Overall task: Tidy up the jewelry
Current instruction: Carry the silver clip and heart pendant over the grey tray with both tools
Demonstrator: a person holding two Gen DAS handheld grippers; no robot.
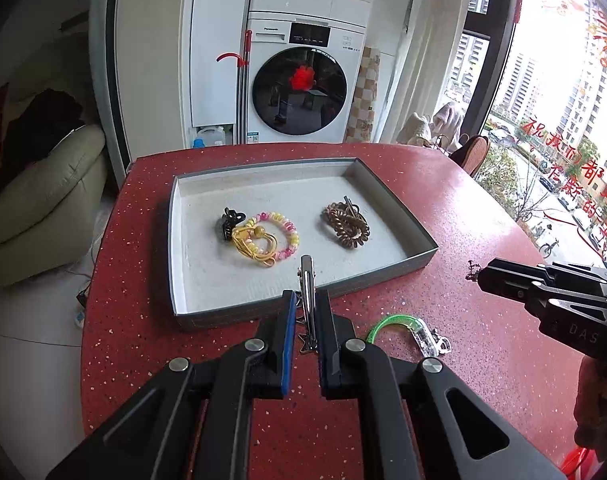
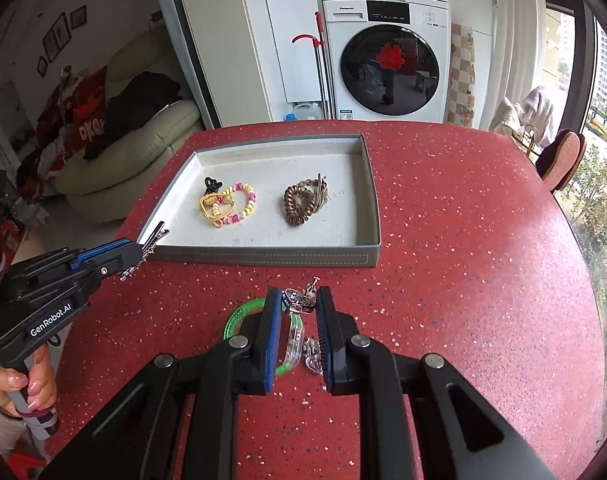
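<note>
Left tongs (image 1: 307, 304) sit nearest the lens, clenched on a silver hair clip (image 1: 306, 280) w/ a small charm dangling below; clip tip pokes over the near wall of the grey tray (image 1: 175, 240). Right tongs (image 2: 299, 304) are clenched on a small silver trinket (image 2: 299, 300), held above the red speckled worktop (image 2: 463, 260).

Below the right tongs, on the worktop: a green-and-clear bracelet (image 2: 239, 312) and a silver piece (image 2: 313, 354) just beside it, both short of the tray's near wall. In the left view the bracelet lies just right of the left tongs.

Tray holds a black claw clip (image 1: 225, 222) touching a yellow cord tie (image 1: 253, 244) and a pink-yellow coil tie (image 1: 281, 230), all bunched left of centre; a brown coil tie (image 1: 347, 222) lies apart to the right. Tray floor is open along the near wall, the far wall and btwn the two bunches.

Worktop right of the tray is bare out to its curved edge by the window. Left edge runs close to the tray's left wall, little margin there. A hand (image 2: 23, 388) grips the left tool's handle off the worktop's left edge.
</note>
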